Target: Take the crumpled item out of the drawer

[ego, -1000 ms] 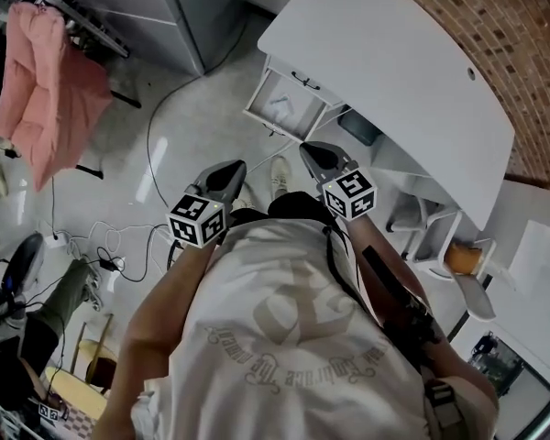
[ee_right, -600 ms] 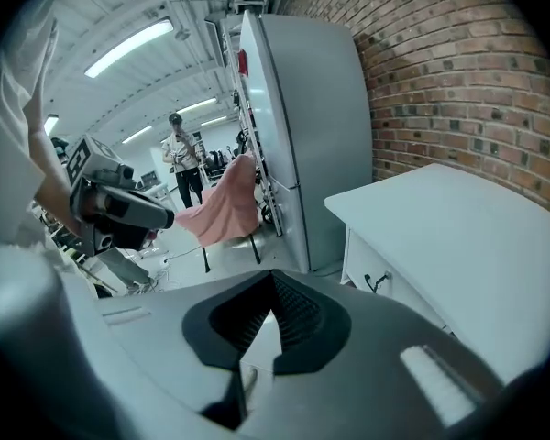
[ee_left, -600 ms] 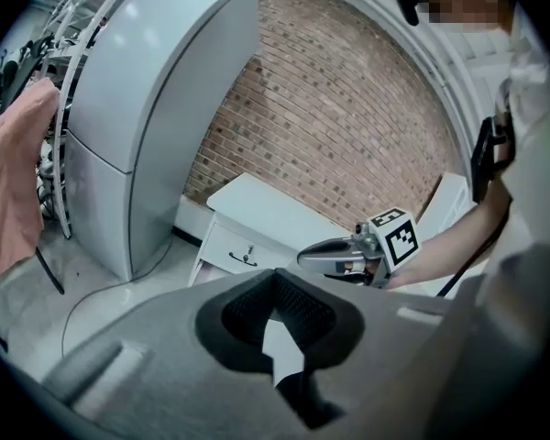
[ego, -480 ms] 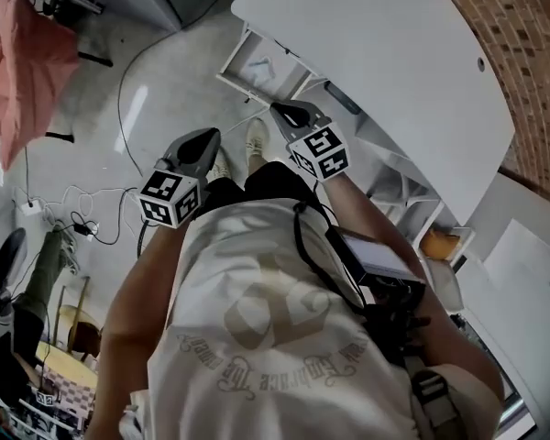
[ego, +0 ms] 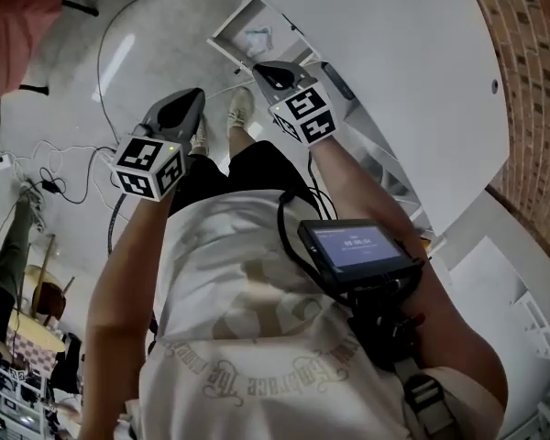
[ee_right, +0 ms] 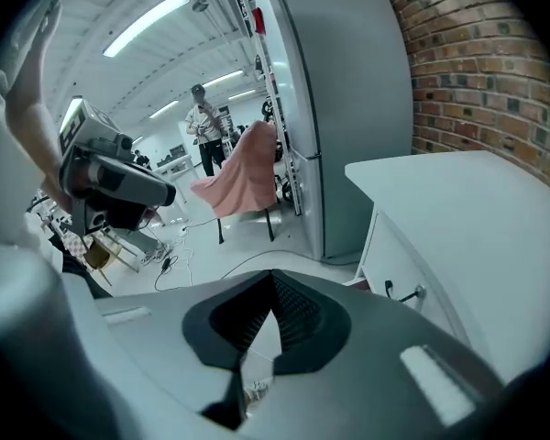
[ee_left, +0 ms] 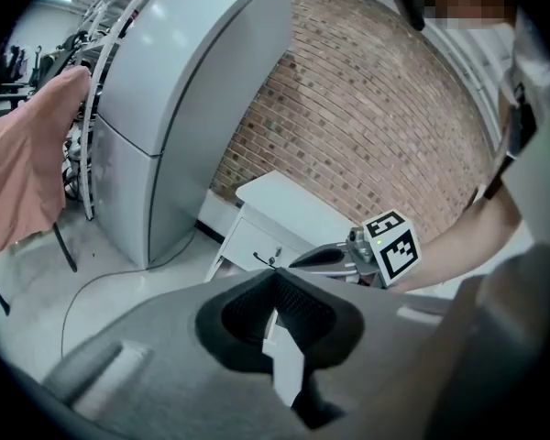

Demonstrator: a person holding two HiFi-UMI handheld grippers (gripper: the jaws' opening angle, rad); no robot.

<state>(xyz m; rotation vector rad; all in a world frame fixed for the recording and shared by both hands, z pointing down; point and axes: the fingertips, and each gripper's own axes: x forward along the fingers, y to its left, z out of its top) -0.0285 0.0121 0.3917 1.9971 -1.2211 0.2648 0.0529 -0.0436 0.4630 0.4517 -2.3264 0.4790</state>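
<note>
Since a second ago, both grippers lower, nearer open drawer (ego: 231, 27). Left gripper (ego: 194, 95) and right gripper (ego: 258, 68) both clamped shut, empty. Crumpled item (ego: 257, 38) inside drawer, untouched. I judge approach only.

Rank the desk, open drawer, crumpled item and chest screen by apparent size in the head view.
1. desk
2. screen and drawer: about alike. The screen is far nearer the camera, so I won't rank them.
3. crumpled item
</note>
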